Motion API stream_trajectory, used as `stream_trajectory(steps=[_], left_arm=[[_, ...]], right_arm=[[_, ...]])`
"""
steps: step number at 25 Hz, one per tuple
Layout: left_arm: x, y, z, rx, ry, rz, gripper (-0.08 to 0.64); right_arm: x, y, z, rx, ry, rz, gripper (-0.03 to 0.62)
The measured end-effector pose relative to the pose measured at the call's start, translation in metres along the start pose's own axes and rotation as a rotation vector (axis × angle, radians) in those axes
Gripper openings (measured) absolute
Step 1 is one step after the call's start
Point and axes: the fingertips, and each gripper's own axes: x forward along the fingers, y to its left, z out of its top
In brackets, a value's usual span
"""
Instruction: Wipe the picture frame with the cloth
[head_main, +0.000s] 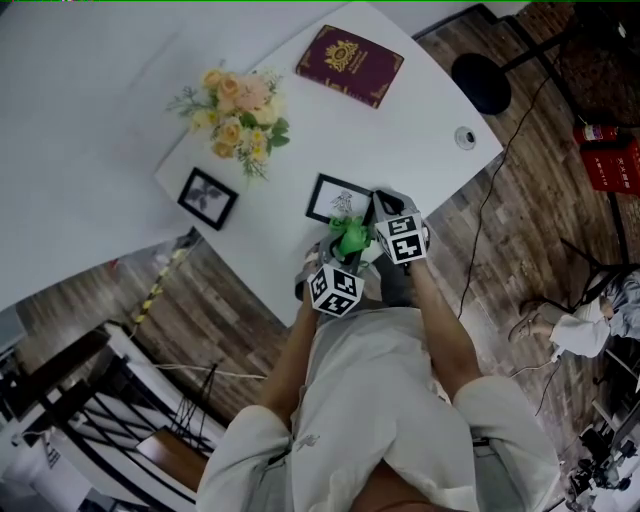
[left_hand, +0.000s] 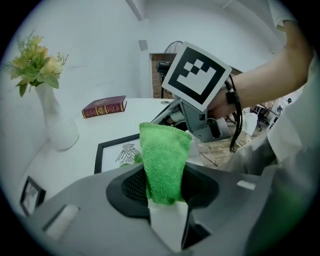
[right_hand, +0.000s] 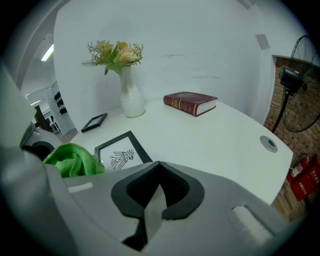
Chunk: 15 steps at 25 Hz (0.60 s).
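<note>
A white desk (head_main: 420, 120) with a curved edge stands before me. On it are a dark red book (head_main: 349, 65) at the far side, a white vase of flowers (right_hand: 130, 97), a small black frame (head_main: 208, 198), and a larger black picture frame (head_main: 338, 198) nearest me. A round metal grommet (head_main: 465, 138) is set near its right edge.

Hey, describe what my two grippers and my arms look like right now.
Both the left gripper and right gripper have smooth grey bodies, dark jaw recesses and pale fingers. Each carries a white cube with black square markers. A black cable loops by the right one. The person wears a light short-sleeved shirt.
</note>
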Motion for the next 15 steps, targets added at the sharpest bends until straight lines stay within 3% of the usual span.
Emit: stream_trajectory(steps=[8,15], left_arm=[[-0.035,0.009,0.003,-0.089,-0.037,0.097,0.169],[-0.085,0.020,0.029,-0.179,-0.130,0.273,0.169]], right_arm=[[-0.008,0.002,-0.002,-0.071,-0.023,0.101,0.005],[-0.076,0.001,0.022,-0.133,-0.185,0.181,0.009]])
